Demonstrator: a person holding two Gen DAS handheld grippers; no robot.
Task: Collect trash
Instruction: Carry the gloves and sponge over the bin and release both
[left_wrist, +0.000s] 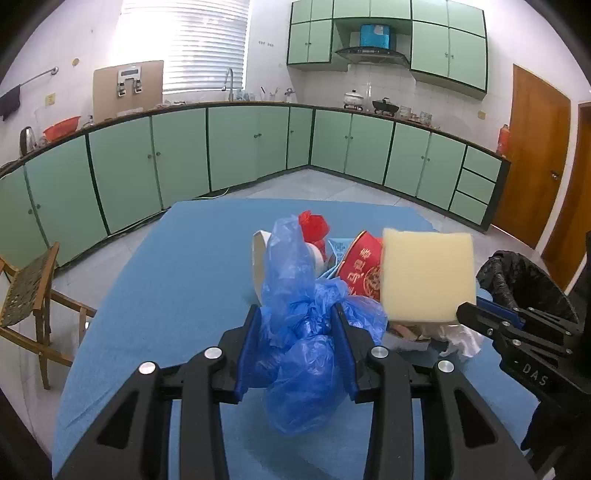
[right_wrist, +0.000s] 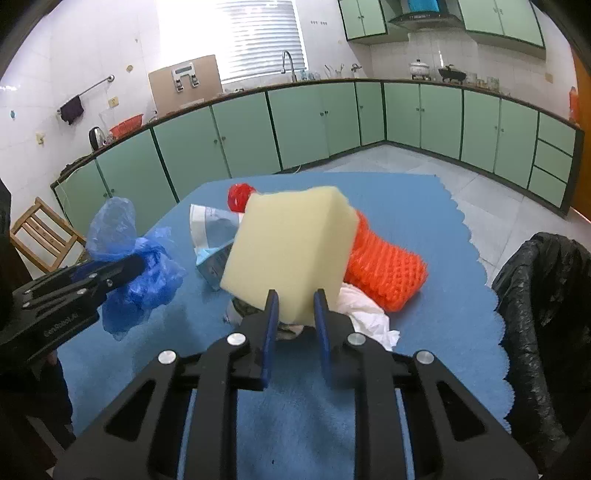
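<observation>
Left gripper (left_wrist: 295, 314): jaws clamped on blue bag (left_wrist: 303, 325), lifted above the blue cloth (left_wrist: 166, 277). Right gripper (right_wrist: 294, 299): jaws clamped on yellow sponge (right_wrist: 291, 247), raised over the trash pile. Beyond it: orange mesh (right_wrist: 384, 273), white tissue (right_wrist: 369, 317). Right of it: black bin (right_wrist: 546, 302).

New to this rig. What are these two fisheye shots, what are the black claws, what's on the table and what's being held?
No robot arm here: a person holds a two-finger gripper in each hand, with a camera on each looking along its fingers.

Left wrist view: the left gripper is shut on a crumpled blue plastic bag.

Right wrist view: the right gripper is shut on a pale yellow foam block.

On the blue table cover lie an orange foam net, white crumpled paper and a clear pouch. A black-lined trash bin stands on the right.
</observation>
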